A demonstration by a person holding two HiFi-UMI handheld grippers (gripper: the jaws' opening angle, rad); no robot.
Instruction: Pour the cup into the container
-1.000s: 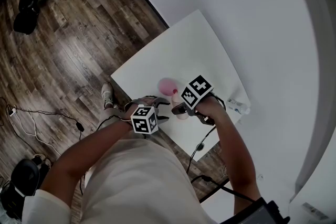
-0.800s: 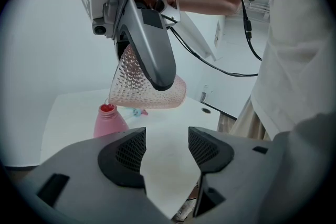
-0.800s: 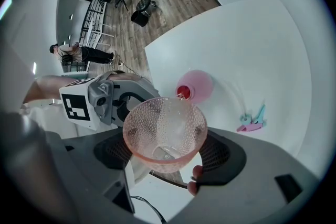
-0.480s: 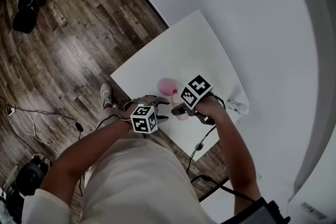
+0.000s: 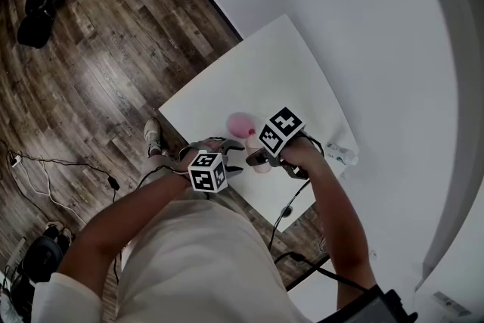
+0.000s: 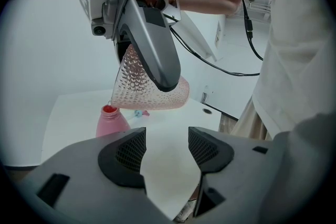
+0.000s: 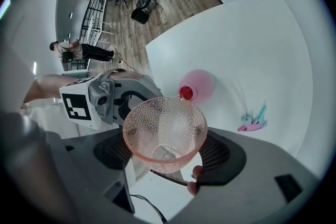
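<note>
A pink dimpled glass cup (image 7: pixel 164 132) is clamped between the jaws of my right gripper (image 7: pixel 168 153). It is tipped over, with its rim just above the red mouth of a pink bottle (image 7: pixel 198 85) standing on the white table (image 5: pixel 280 64). In the left gripper view the tilted cup (image 6: pixel 149 93) hangs from the right gripper (image 6: pixel 149 55) beside the bottle (image 6: pixel 110 122). The cup looks almost empty inside. My left gripper (image 6: pixel 167 148) is open with nothing between its jaws, held low near the table's front edge. In the head view both grippers (image 5: pixel 281 131) (image 5: pixel 208 170) are close by the bottle (image 5: pixel 240 123).
Teal and pink clips (image 7: pixel 253 120) lie on the table to the right of the bottle. A small white object (image 5: pixel 344 153) sits at the table's right edge. Wood floor with cables (image 5: pixel 45 170) and dark items (image 5: pixel 38 7) lies to the left. A white wall stands behind.
Almost nothing differs. The right gripper's marker cube has edged slightly left over the bottle. The left gripper has stayed in place.
</note>
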